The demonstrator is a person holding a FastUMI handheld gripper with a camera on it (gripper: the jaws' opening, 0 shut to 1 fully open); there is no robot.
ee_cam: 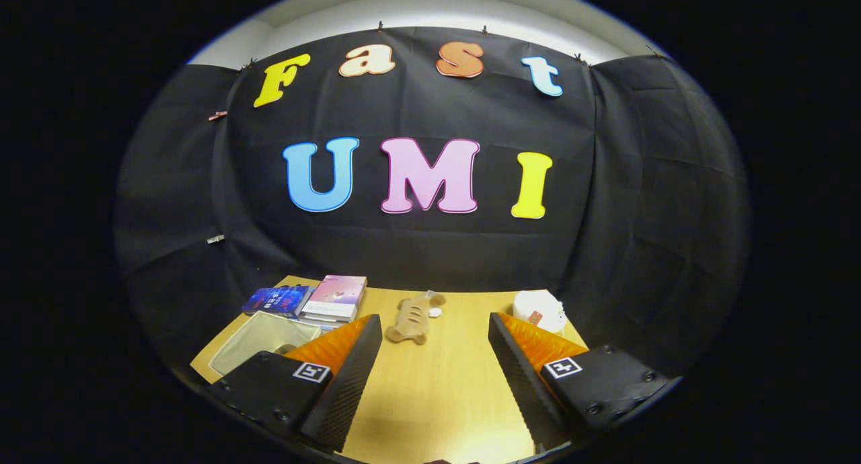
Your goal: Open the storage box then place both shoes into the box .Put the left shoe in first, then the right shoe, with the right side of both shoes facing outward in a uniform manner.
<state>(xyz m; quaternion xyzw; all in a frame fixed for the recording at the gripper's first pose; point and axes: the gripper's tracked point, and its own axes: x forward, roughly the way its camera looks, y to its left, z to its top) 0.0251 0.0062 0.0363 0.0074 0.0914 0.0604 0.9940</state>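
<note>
While the gripper (435, 356) hangs above the near part of the wooden table (437, 390), its two fingers stand wide apart with nothing between them but bare, smooth, pale-yellow tabletop that shines a little close to the camera. Each finger is a wedge-shaped block whose inner face carries a fine ribbed texture, and each backs onto a boxy housing bearing a small square printed marker. Just behind the left finger, toward the table's left edge, sits the storage box (259, 336), a shallow rectangular container with pale, slightly glossy walls and rounded corners; part of it is hidden by the finger, so whether a lid covers it cannot be told. Beyond it, near the far left corner, lies a short stack of books (335, 297) with a glossy pink cover on top, and touching its left side a flat dark-blue book (279, 300). Close to the middle of the far edge, beyond the gap between the fingers, rests a small plush toy (415, 318), tan and soft-looking, elongated with stubby limbs and a little white patch at one side. Near the far right corner, just past the right finger, stands a rounded white thing (538, 309) with a small red mark, too small to identify.
</note>
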